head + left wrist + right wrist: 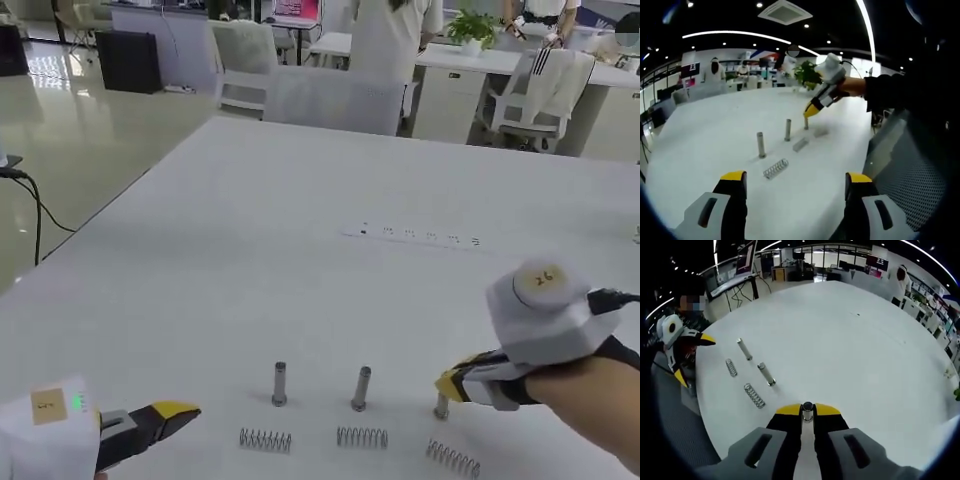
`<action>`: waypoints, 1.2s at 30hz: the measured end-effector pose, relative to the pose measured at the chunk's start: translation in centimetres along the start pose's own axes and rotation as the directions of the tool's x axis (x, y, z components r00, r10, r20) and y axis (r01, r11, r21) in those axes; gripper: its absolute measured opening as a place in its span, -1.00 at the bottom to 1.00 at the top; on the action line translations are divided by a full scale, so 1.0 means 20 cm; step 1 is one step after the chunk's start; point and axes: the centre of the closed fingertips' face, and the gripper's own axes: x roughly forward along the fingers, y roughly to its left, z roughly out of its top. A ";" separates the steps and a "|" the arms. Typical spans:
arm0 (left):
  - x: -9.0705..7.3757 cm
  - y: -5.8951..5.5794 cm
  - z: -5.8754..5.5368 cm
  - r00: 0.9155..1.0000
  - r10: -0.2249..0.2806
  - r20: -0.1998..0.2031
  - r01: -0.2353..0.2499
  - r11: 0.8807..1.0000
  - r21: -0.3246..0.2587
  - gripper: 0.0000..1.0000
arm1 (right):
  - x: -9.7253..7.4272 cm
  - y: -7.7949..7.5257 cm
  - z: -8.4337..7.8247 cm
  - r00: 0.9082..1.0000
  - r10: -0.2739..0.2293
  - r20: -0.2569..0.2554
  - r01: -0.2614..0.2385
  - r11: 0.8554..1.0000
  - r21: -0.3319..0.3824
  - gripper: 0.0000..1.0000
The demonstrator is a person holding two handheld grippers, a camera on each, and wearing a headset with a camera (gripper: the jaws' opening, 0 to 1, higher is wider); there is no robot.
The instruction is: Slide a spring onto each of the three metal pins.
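Note:
Three short metal pins stand in a row near the front edge of the white table (300, 200): left pin (280, 384), middle pin (361, 388), right pin (441, 405). A spring lies in front of each: left spring (265, 439), middle spring (361, 437), right spring (453, 458). My right gripper (452, 386) is shut on the right pin (807, 406), its yellow tips (807, 410) pinching the top. My left gripper (168, 416) hovers at the front left, open wide (795, 182), empty, facing the left spring (775, 168) and left pin (760, 145).
A power strip (412, 236) is set into the table's middle. Chairs (335, 100), desks and standing people line the far side. The table's front edge runs just below the springs; the left edge drops to a glossy floor with a cable (35, 205).

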 end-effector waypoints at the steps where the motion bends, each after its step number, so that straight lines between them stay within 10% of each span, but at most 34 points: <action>1: 0.00 0.00 0.00 1.000 0.000 0.000 0.000 1.000 0.000 0.53 | 0.00 0.00 0.00 1.000 0.001 -0.001 -0.001 1.000 0.000 -0.89; 36: 0.00 0.00 0.00 1.000 -0.004 -0.005 0.004 1.000 0.002 0.52 | -0.03 0.01 -0.06 1.000 0.004 -0.009 -0.004 1.000 -0.025 -0.81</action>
